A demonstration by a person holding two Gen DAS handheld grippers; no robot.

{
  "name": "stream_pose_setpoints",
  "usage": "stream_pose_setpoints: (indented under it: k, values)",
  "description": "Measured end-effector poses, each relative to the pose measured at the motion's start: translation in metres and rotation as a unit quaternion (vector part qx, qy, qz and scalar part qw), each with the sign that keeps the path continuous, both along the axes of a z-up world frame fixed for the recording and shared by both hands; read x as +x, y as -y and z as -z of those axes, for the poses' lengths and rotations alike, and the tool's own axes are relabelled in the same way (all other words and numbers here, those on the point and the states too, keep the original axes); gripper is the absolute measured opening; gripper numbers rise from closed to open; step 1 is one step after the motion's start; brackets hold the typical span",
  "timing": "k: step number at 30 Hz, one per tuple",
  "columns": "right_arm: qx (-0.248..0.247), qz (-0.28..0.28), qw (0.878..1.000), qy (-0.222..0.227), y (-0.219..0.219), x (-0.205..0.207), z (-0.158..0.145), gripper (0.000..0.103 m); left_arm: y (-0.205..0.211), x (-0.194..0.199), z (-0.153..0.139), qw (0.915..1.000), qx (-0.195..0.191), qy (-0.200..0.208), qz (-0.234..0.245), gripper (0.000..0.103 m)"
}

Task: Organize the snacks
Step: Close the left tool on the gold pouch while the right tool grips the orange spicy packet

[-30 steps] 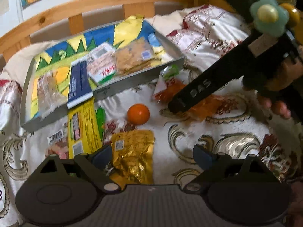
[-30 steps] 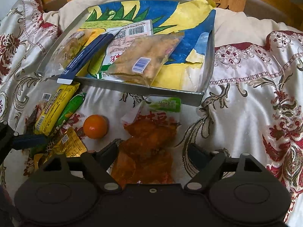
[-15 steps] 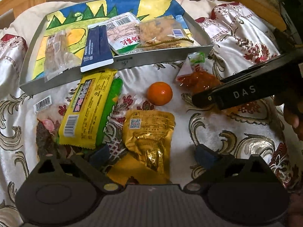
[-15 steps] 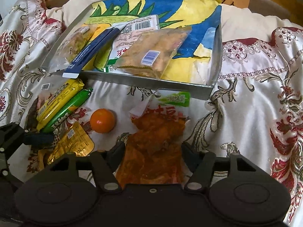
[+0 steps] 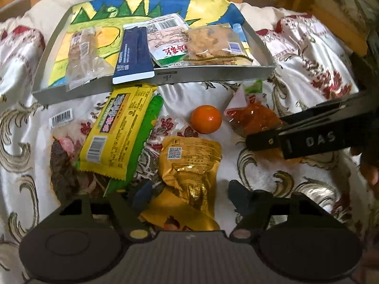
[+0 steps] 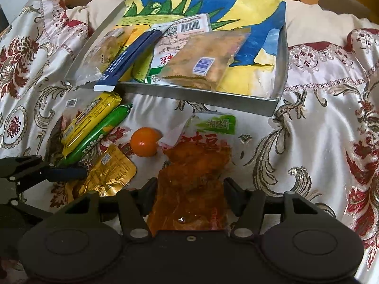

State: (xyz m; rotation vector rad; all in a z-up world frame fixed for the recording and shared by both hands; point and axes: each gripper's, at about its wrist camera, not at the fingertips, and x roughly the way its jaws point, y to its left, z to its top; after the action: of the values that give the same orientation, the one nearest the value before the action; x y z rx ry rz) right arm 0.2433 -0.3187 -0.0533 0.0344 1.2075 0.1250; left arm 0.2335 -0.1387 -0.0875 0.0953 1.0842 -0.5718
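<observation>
Since a second ago both pairs of fingers have narrowed: the left gripper (image 5: 190,193) is closing around the gold foil packet (image 5: 189,165), its pads not yet pressing, while the right gripper (image 6: 189,195) is closing on the orange-red snack bag (image 6: 194,177), its fingers (image 6: 148,193) at the bag's edges. Beyond them on the patterned bedspread (image 6: 319,123) lie an orange (image 5: 206,119), a yellow wrapper (image 5: 118,130) and a green stick (image 6: 99,135). Farthest stands the metal tray (image 5: 213,74), already holding several packets.

Gold packet (image 5: 189,165), orange packet (image 6: 196,177), flat on bedspread
</observation>
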Motion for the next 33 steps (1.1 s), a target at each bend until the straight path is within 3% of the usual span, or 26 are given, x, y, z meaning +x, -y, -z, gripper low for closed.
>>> stream_pose_setpoints:
  k: [7,15,22,27,31,33]
  values:
    - [-0.007,-0.005,1.0,0.0,-0.003,0.001,0.002,0.064,0.006,-0.003,0.0,0.9997,0.021,0.008,0.009,0.077]
    - [-0.014,-0.007,1.0,0.004,-0.004,-0.002,0.002,0.061,0.006,-0.003,-0.003,0.9996,0.026,0.003,-0.007,0.053]
    - [-0.012,0.002,1.0,0.003,-0.003,-0.005,-0.002,0.058,0.006,-0.003,-0.006,0.9998,0.02,-0.002,-0.009,0.054]
    - [-0.027,0.004,1.0,0.004,-0.003,-0.009,-0.007,0.058,0.008,-0.008,-0.002,0.999,0.033,0.027,0.012,0.067]
    - [-0.057,-0.022,0.998,0.0,-0.009,-0.011,-0.009,0.058,0.005,-0.006,-0.003,0.9995,0.023,0.02,0.006,0.065]
    - [-0.061,-0.031,0.998,-0.001,-0.01,-0.012,-0.011,0.058,0.003,-0.006,-0.003,0.9996,0.021,0.019,0.004,0.056]
